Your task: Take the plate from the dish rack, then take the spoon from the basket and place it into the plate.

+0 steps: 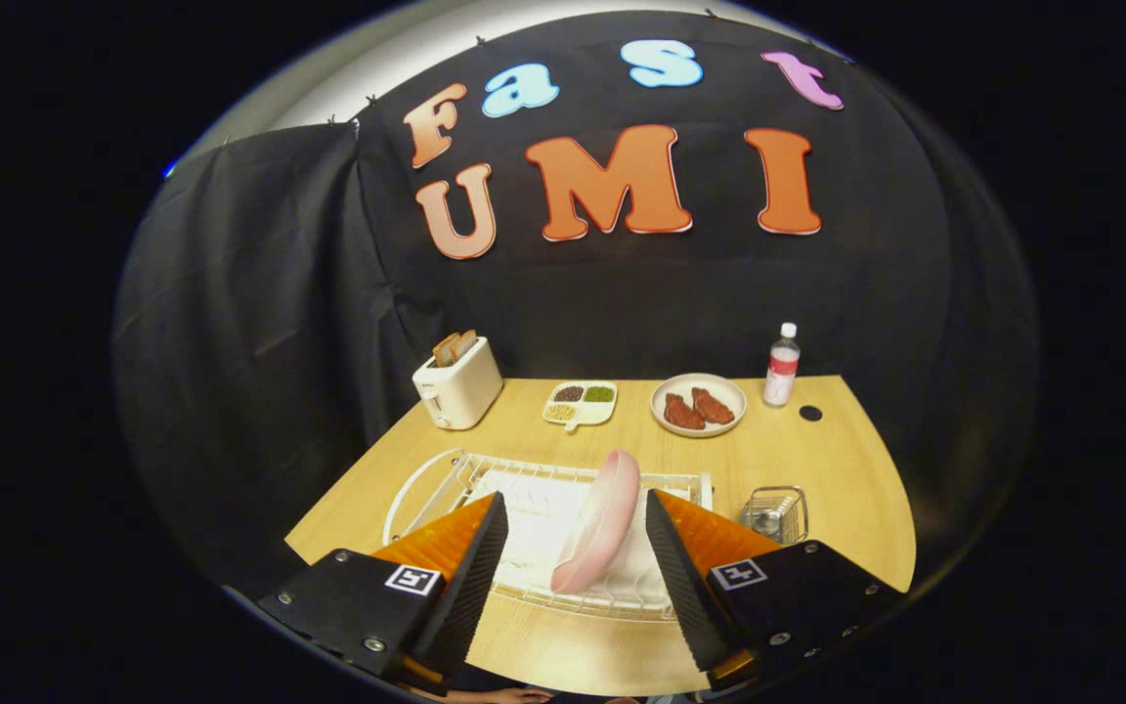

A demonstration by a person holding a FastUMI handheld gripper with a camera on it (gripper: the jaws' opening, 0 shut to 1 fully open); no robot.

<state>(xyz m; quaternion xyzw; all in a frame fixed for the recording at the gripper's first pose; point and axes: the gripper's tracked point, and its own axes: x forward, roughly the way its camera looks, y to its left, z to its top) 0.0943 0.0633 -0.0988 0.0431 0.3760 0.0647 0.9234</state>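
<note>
**Pink plate on edge in the rack, open fingers to either side**

A pale pink oval plate [600, 533] stands on its edge, leaning a little, in a white wire dish rack [485, 479]. The rack lies on a light wooden surface [846, 460], near its front edge. The gripper [575, 533] is above the front of the rack with its two fingers [473, 567] spread wide apart. The plate sits in the gap between them, its lower edge nearer than the fingertips and its upper edge rising just beyond them. Neither finger touches the plate; rack wire shows on both sides of it.

Just to the right of the rack, beside the right finger, stands a small square wire basket [775, 513]. Something metallic glints inside it, but it is too small to make out whether this is the spoon.

Farther back on the surface, well apart from the rack, a row of things lines the far edge. At the left is a cream toaster [457, 386] with slices of bread sticking up out of its slots. Next is a white divided tray [580, 403] holding small portions of dark, green and yellowish food. Then comes a round beige plate [698, 403] carrying two reddish-brown pieces of meat. At the right stands a clear plastic bottle [782, 367] with a white cap, upright. A small dark round hole [810, 414] marks the surface just ahead of the bottle.
</note>
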